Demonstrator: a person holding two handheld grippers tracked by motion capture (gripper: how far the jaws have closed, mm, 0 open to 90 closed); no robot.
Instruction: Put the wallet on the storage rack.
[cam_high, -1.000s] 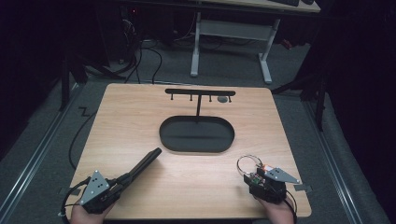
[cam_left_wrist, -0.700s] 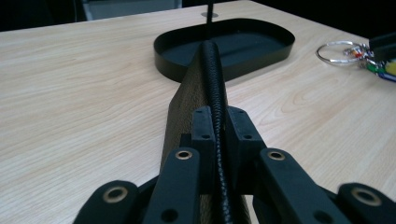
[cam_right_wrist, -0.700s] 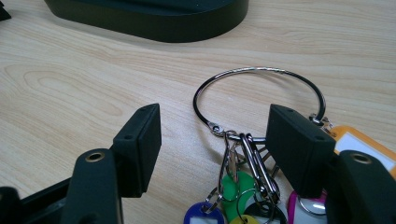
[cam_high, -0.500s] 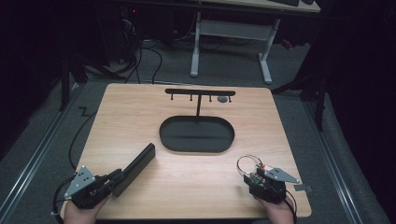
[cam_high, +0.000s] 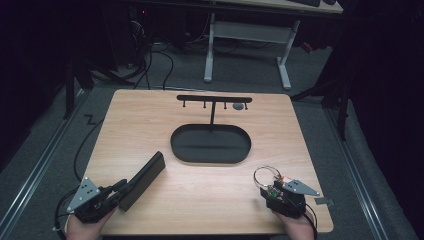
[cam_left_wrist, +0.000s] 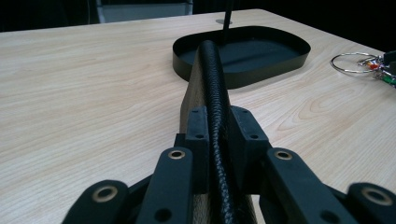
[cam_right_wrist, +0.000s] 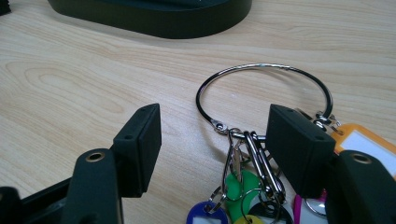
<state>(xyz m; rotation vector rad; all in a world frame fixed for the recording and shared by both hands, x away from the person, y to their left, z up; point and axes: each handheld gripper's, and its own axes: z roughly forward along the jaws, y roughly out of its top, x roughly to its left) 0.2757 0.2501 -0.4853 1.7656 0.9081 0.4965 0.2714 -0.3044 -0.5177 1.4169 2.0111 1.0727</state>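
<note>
My left claw (cam_high: 120, 188) pinches the black case (cam_high: 142, 179) by its near end, jaws just easing apart — case resting on the table (cam_high: 200, 200) at seven o'clock of the tray (cam_high: 210, 144). Right claw (cam_right_wrist: 212, 140) spread, straddling the key ring (cam_right_wrist: 261, 93) at five o'clock — apparently staged for pickup.

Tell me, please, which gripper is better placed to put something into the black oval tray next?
Left, probably: the left gripper already clamps the black textured wallet, pointing at the black oval tray. The right gripper stands open around the key ring.
</note>
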